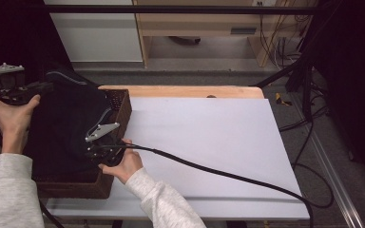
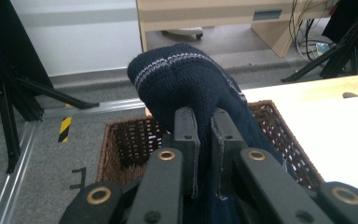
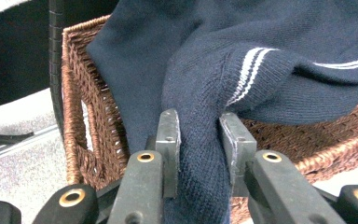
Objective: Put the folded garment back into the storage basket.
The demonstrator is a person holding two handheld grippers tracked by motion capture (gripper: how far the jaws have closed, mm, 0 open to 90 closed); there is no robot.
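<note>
We've got the left gripper (image 2: 204, 140) clamped on a fold of the navy knit sweater (image 1: 69, 121), and the right gripper (image 3: 200, 140) pinching another fold of it near the double white stripe (image 3: 249, 70). The sweater hangs over and into the brown wicker basket (image 1: 121, 107) at the left end of the white table (image 1: 218, 137); part of it bunches up above the jaws in the left gripper view. Left hand (image 1: 10, 116) sits at the basket's outer side, right hand (image 1: 123, 166) at its table side.
</note>
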